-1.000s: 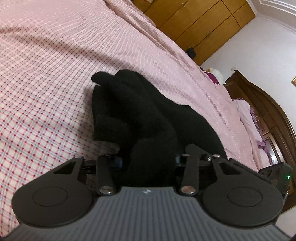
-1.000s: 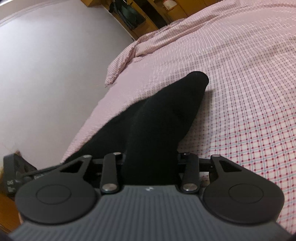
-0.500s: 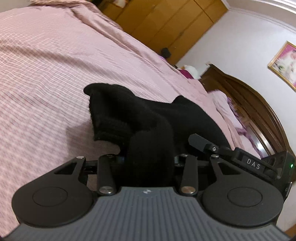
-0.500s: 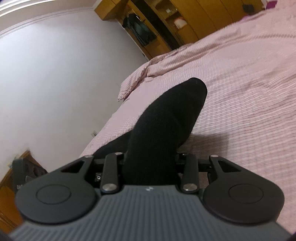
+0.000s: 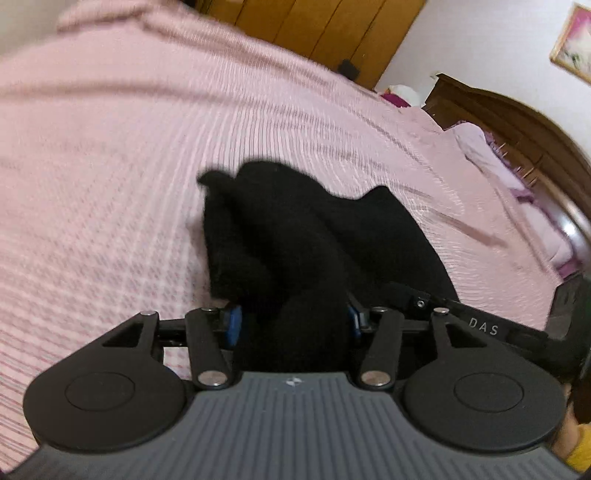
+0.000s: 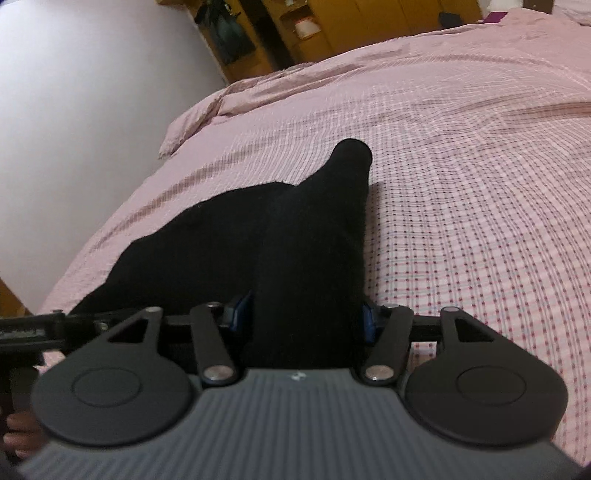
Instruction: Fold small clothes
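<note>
The bed [image 5: 110,155] fills both views, spread with a pink checked cover [image 6: 480,221] that wrinkles toward the far edge. On it lies a black garment [image 5: 280,229], a soft knitted piece, bunched and partly doubled over itself in the middle of the cover.

From my left side, a thick fold of it runs straight back into my left tool [image 5: 291,317]. The blue pads [image 5: 233,325] stand on either side of the cloth; the jaws are opening, and there is a small gap on the left pad's side, so the cloth sits between them rather than being pinched.

From my right side, a long rounded end of the garment [image 6: 314,240] points away across the cover, and its near part passes into my right tool [image 6: 306,317]. Those jaws are opening too, with the cloth between the blue pads [image 6: 369,321]; I cannot tell whether they touch it.

The other tool's black body, marked DAS [image 5: 484,326], shows at the right edge of my left view, close beside the garment.

Farther out are a dark wooden headboard [image 5: 517,122], yellow-brown wardrobe doors [image 5: 325,29], a framed picture [image 5: 574,40] on the pale wall, and an open shelf unit [image 6: 288,33].
</note>
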`<state>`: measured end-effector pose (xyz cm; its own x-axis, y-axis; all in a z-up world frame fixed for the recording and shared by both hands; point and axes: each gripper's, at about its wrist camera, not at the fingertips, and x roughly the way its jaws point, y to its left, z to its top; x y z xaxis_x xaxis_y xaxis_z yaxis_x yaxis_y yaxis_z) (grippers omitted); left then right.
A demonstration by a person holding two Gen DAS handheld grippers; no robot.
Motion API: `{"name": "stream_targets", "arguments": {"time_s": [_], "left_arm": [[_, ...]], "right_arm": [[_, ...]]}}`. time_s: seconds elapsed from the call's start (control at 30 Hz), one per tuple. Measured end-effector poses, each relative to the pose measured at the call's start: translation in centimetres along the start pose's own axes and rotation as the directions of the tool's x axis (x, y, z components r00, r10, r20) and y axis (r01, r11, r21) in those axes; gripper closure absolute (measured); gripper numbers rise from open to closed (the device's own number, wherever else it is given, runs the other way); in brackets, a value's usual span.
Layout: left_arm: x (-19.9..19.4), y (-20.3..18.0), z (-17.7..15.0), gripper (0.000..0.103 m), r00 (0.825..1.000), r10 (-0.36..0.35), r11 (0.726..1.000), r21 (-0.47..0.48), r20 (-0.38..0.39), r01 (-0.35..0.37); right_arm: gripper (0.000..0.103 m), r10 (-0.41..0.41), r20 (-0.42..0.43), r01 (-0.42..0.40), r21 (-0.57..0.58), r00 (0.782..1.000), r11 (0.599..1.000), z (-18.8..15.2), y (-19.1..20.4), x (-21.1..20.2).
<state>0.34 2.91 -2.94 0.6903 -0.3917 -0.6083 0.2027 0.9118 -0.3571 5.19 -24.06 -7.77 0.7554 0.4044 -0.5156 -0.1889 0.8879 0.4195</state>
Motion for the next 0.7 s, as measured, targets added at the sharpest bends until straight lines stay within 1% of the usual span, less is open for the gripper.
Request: {"name": "stream_targets", "arguments": {"time_s": [0.07,0.13,0.17,0.27,0.3,0.37,0.43,0.5,0.6,0.7], "left_arm": [[-0.9,-0.5,0.3,0.045,0.998,0.032,0.999,0.040,0.045,-0.034],[-1.2,-0.6,0.5,0.045,0.996,0.056,0.997,0.040,0.067,-0.058],[-1.0,-0.3,0.8,0.045,0.995,0.071,0.997,0.035,0.066,-0.074],[-0.7,0.3,0.4,0.045,0.990,0.141,0.990,0.011,0.023,-0.141],[-0.5,0.6,0.2,0.043,0.988,0.156,0.988,0.006,0.011,-0.156],[0.0,0.8,-0.1,0.039,0.984,0.178,0.984,0.007,-0.005,-0.178],[0.2,0.9,-0.2,0.035,0.982,0.191,0.982,0.015,-0.009,-0.191],[0.1,0.8,-0.3,0.034,0.979,0.204,0.979,0.020,-0.010,-0.204],[-0.9,0.3,-0.4,0.033,0.977,0.215,0.977,0.017,-0.009,-0.215],[-2.2,-0.4,-0.4,0.033,0.973,0.230,0.972,0.037,-0.009,-0.230]], "right_arm": [[0.044,-0.020,0.011,0.020,0.000,1.000,1.000,0.2,0.5,-0.6],[0.044,-0.043,0.035,0.043,-0.008,0.998,0.999,0.2,0.8,-1.6],[0.044,-0.054,0.054,0.055,-0.013,0.997,0.998,0.3,0.9,-2.1],[0.044,-0.089,0.131,0.093,-0.029,0.987,0.995,0.0,1.0,-4.0],[0.044,-0.103,0.140,0.109,-0.031,0.985,0.994,-0.1,0.9,-4.3],[0.044,-0.121,0.117,0.126,-0.039,0.986,0.991,-0.7,0.7,-4.1],[0.044,-0.127,0.086,0.131,-0.041,0.988,0.990,-1.4,0.2,-3.1],[0.044,-0.112,0.076,0.114,-0.023,0.991,0.993,-1.8,-0.3,-2.2],[0.044,-0.098,0.071,0.097,0.017,0.993,0.995,-1.7,-0.1,-2.5],[0.044,-0.094,0.086,0.095,-0.006,0.992,0.995,-1.5,0.9,-3.8]]}}
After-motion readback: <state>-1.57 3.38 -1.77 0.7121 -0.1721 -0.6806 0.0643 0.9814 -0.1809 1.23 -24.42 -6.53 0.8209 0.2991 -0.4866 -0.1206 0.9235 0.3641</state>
